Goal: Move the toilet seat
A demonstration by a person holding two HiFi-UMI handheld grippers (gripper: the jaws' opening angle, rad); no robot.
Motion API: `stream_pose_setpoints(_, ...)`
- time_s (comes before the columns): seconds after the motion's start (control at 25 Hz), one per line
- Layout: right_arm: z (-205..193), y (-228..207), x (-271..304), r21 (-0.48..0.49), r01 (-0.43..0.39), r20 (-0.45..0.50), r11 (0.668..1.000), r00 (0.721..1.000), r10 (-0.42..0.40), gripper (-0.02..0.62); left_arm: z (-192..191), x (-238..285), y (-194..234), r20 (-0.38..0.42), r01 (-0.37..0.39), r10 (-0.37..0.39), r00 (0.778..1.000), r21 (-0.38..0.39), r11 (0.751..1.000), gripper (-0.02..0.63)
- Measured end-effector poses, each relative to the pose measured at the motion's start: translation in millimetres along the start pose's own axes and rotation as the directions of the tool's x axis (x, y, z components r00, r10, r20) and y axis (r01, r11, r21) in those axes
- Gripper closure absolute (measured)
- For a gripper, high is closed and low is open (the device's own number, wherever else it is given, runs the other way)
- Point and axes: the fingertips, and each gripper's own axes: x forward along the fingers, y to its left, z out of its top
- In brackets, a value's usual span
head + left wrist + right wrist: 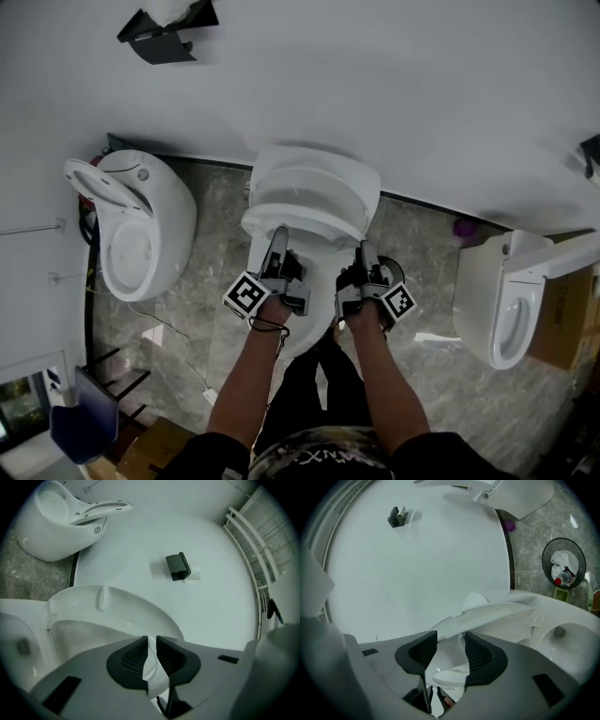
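Glossy white oval toilet seat (309, 217), smooth plastic, long axis wall (394, 84) to person (314, 403), front tilted up, left gripper (151, 644) and right gripper (451, 641) jaws both clamped on rim.

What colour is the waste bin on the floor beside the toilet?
The waste bin is black. The right gripper view shows it best.
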Motion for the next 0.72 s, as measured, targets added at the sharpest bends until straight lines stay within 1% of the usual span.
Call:
stream_pose_setpoints(0.08, 2, 1, 4, 0.001, 0.003, 0.001, 1.000, 1.000, -0.003, 0.410, 2, 7, -3, 0.012, 0.009, -0.009, 1.000, -0.038, 0.999, 0.540)
stream_pose_setpoints(0.16, 3, 2, 8, 0.001, 0.004, 0.005, 1.000, 1.000, -0.004, 0.411, 4, 13, -5, 0.017, 0.019, -0.018, 1.000, -0.050, 0.999, 0.541)
stream_pose_setpoints(0.32, 7, 3, 15, 0.003, 0.004, 0.014, 1.000, 1.000, -0.004, 0.415, 8, 21, -4, 0.010, 0.021, -0.021, 1.000, -0.029, 0.999, 0.543)
stream_pose_setpoints(0.44, 9, 4, 21, 0.004, 0.008, 0.023, 1.000, 1.000, -0.008, 0.420, 14, 23, 6, -0.005, -0.019, 0.019, 1.000, 0.023, 1.000, 0.545)
stream_pose_setpoints(0.56, 9, 1, 39, 0.005, 0.018, 0.029, 1.000, 0.999, -0.018, 0.426, 26, 36, 13, 0.008, -0.019, 0.019, 1.000, 0.002, 1.000, 0.548)
stream_pose_setpoints(0.64, 10, 0, 46, 0.007, 0.021, 0.034, 1.000, 0.999, -0.022, 0.427, 32, 39, 20, 0.007, -0.037, 0.037, 0.999, 0.023, 0.999, 0.551)
stream_pose_setpoints(0.72, 13, 3, 42, 0.008, 0.015, 0.039, 1.000, 0.999, -0.015, 0.430, 30, 38, 14, 0.015, -0.014, 0.014, 1.000, 0.001, 1.000, 0.554)
